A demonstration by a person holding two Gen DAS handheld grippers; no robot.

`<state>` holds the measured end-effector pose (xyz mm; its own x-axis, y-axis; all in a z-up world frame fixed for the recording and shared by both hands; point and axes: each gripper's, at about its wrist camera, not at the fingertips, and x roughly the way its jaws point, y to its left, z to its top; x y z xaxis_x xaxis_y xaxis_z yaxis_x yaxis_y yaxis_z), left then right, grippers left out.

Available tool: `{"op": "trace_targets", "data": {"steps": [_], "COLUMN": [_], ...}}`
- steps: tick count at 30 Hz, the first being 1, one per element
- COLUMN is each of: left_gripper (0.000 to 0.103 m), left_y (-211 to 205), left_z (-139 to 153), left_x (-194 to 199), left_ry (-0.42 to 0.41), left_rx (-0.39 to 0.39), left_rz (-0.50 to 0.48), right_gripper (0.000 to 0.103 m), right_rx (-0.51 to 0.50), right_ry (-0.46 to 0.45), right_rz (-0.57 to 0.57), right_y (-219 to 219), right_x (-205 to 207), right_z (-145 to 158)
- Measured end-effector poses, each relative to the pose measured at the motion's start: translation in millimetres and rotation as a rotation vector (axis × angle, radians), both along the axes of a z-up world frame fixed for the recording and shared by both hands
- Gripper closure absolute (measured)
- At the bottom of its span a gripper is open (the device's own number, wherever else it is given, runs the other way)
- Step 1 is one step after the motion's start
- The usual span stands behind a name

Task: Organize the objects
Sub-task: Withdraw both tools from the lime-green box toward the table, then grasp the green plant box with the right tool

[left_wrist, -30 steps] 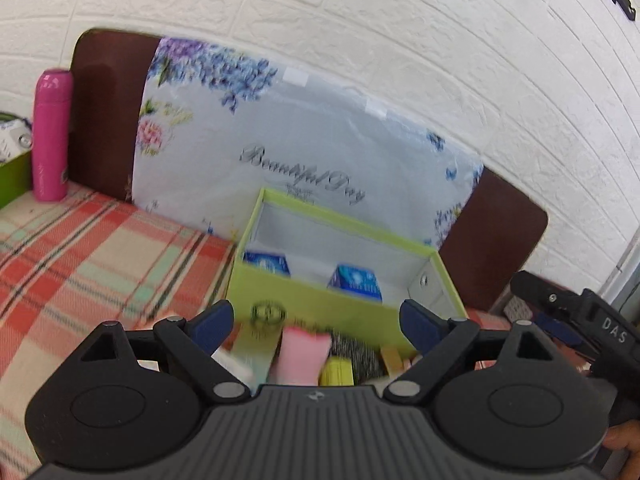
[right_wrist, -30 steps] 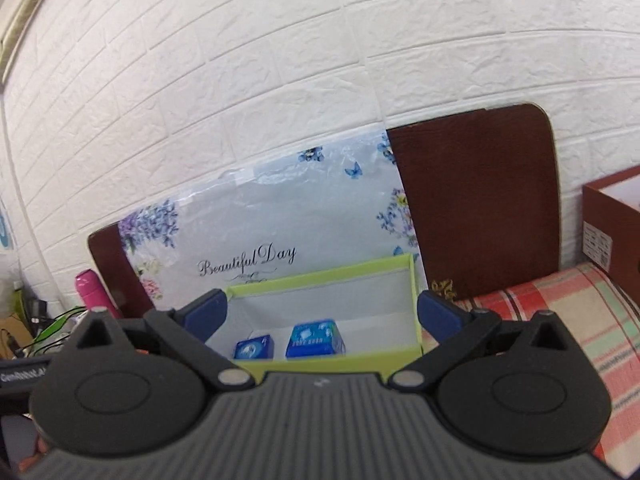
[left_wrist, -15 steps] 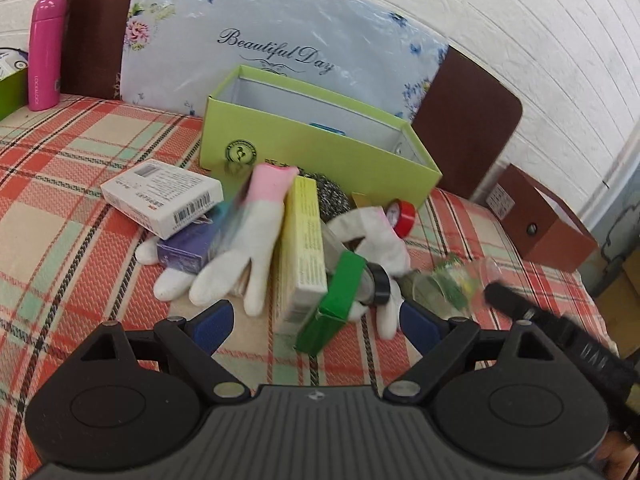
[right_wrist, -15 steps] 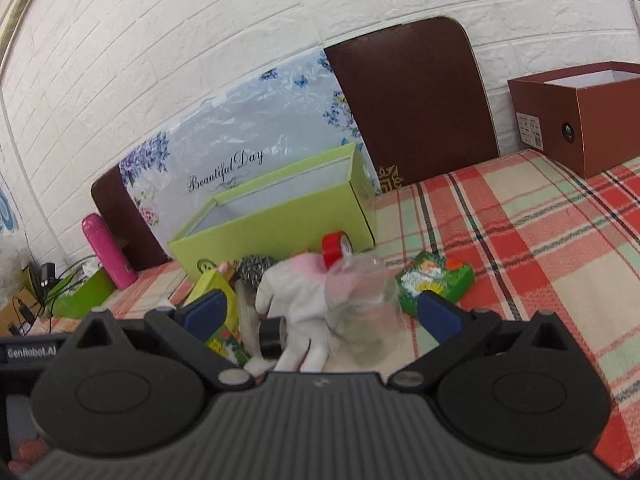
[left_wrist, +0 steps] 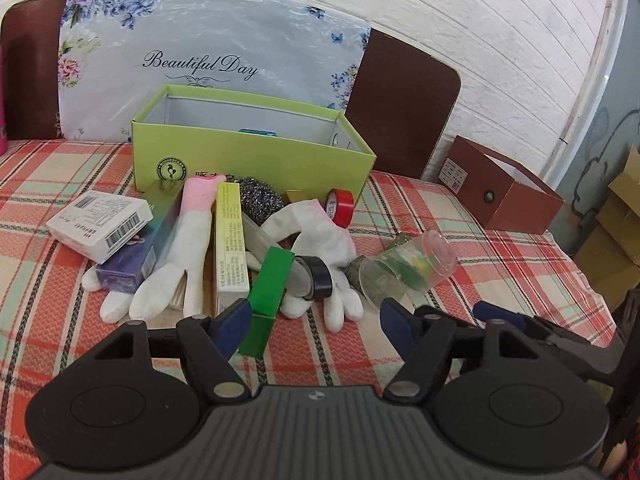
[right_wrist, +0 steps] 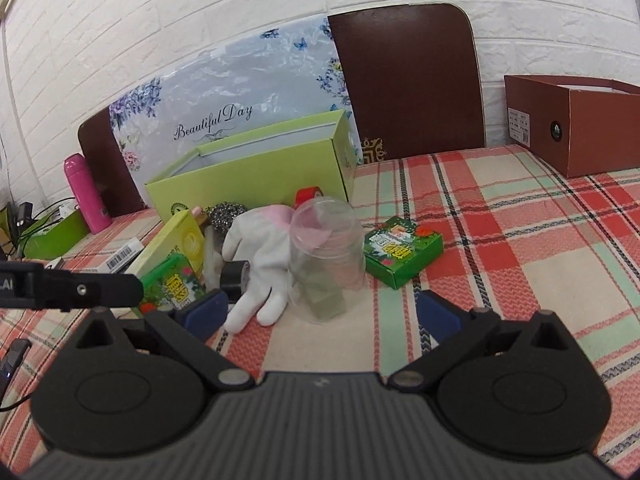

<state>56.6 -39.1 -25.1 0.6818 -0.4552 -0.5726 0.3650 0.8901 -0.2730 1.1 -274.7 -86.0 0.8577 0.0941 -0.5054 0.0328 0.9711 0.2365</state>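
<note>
The left claw (left_wrist: 314, 316) has just been closing a bit, but its jaws are apart and hold nothing. The near end of a small green box (left_wrist: 267, 294) lies just beside its left pad. The right claw (right_wrist: 320, 312) is wide open and empty too, with a clear plastic cup (right_wrist: 326, 256) lying on its side just past it. Gloves, boxes and tape rolls sit in a heap on the checked cloth (left_wrist: 500, 256). The lime green box (left_wrist: 248, 156) stands open behind the heap.
</note>
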Motion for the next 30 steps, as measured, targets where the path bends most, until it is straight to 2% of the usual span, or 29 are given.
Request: {"op": "trace_targets", "data": {"steps": [9,13,17,20,26,30], "left_gripper": [0.03,0.03,0.03,0.028,0.018,0.012], "left_y": [-7,-6,-9,-14,-20,-26], "left_z": [-7,-9,-13,-18,-30,-32], "left_x": [21,32,40,44,52,59], "left_ry": [-0.037,-0.046,-0.068,-0.096,-0.14,-0.174], "left_rx": [0.048,0.06,0.094,0.148,0.2,0.247], "left_rz": [0.035,0.056,0.053,0.052,0.015,-0.035], "right_gripper": [0.001,0.006,0.014,0.015,0.014,0.013], "right_rx": [0.002,-0.013,-0.088,-0.187,-0.351,-0.35], "right_ry": [0.018,0.018,0.012,0.028,0.052,0.069], "right_rz": [-0.014,-0.035,-0.075,-0.105,0.049,0.158], "right_y": [-3,-10,-27,-39,-51,-51], "right_x": [4,6,7,14,59,94], "right_z": [-4,-5,-2,-3,-10,-18]}}
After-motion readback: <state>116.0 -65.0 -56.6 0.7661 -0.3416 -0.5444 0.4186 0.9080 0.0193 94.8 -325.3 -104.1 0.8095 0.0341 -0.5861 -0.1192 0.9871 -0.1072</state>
